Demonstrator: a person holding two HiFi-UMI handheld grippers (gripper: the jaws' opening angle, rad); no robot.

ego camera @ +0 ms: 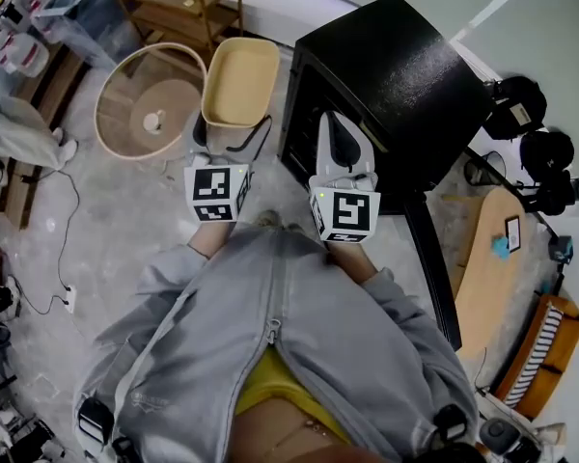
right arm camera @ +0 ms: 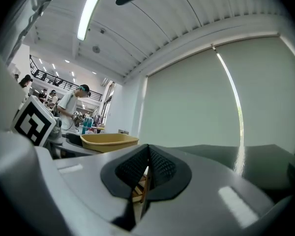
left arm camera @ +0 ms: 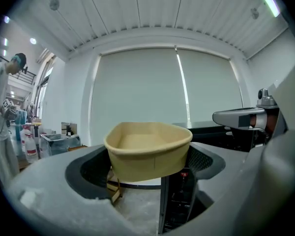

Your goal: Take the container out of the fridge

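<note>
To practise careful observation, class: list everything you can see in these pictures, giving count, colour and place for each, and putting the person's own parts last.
container: one, tan, held up, ahead centre-left
fridge: one, black, ahead right
round table: one, wood brown, ahead left
shelf unit: one, wood brown, far ahead
curved table: one, wood brown, right side
bystander: one, pale clothes, far left
hoodie: one, grey, on the person
left claw: one, grey, shut on container
right claw: one, grey, shut, empty, by fridge

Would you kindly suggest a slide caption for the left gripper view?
Left tool clamps an empty tan rounded container, held in front of the black fridge.
</note>
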